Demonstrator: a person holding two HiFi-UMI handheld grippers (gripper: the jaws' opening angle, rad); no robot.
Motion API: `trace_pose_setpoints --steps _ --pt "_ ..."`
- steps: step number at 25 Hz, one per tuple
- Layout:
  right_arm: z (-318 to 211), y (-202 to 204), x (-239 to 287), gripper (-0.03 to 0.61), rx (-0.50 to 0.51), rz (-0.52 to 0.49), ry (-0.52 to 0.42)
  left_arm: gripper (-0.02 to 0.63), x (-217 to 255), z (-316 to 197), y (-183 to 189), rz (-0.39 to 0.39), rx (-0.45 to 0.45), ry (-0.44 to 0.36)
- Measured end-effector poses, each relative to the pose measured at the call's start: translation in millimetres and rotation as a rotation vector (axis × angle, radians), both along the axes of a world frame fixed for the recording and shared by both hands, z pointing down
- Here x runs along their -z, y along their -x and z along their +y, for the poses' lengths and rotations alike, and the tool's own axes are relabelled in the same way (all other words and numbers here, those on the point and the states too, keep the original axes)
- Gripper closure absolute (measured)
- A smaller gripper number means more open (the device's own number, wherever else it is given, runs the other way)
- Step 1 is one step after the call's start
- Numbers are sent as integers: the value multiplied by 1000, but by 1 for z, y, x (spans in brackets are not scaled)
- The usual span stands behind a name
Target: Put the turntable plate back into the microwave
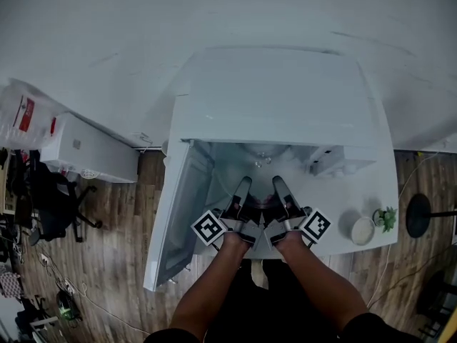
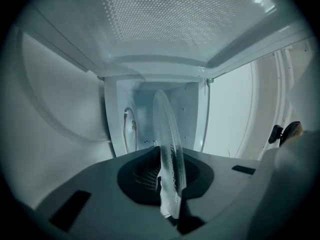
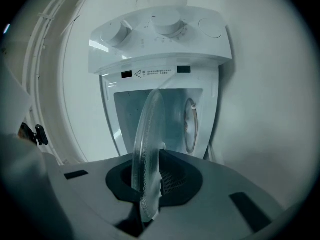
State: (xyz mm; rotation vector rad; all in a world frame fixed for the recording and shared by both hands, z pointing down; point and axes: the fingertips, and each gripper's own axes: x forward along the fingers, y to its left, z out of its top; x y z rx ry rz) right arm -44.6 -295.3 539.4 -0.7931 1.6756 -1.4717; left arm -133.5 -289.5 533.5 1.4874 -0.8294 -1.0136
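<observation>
The white microwave sits on a white worktop with its door swung wide open toward the worktop's left edge. The person stands square in front of it, both forearms reaching in side by side. The left claw and the right claw point into the open mouth of the oven, close together, their marker cubes turned outward. Between them they carry the glass turntable plate. In the left gripper view it stands edge-on, and the left claw is clamped on its rim, with the dotted screen of the door overhead in that tilted view. In the right gripper view the same plate again shows edge-on, and the right claw is shut tight on its rim from the other side. Beyond it are the control panel with its knobs and the pale cavity. The plate is at the front of the cavity, held in both claws; I cannot tell whether it touches the oven floor. At the worktop's front right corner are a small white bowl and, just beside it, a little green plant.
</observation>
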Motion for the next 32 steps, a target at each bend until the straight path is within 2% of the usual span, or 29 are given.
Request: trace_pose_setpoints --steps 12,18,28,32 --pt "-49 1 -15 526 -28 -14 1 568 -15 -51 1 -15 -23 1" --pt "-68 -3 -23 526 -25 17 12 568 -23 -70 -3 10 -11 12" --pt "-54 2 -25 522 6 50 -7 568 -25 -86 5 41 22 3" --pt "-59 1 -26 517 0 12 15 568 -24 -89 3 56 29 4"
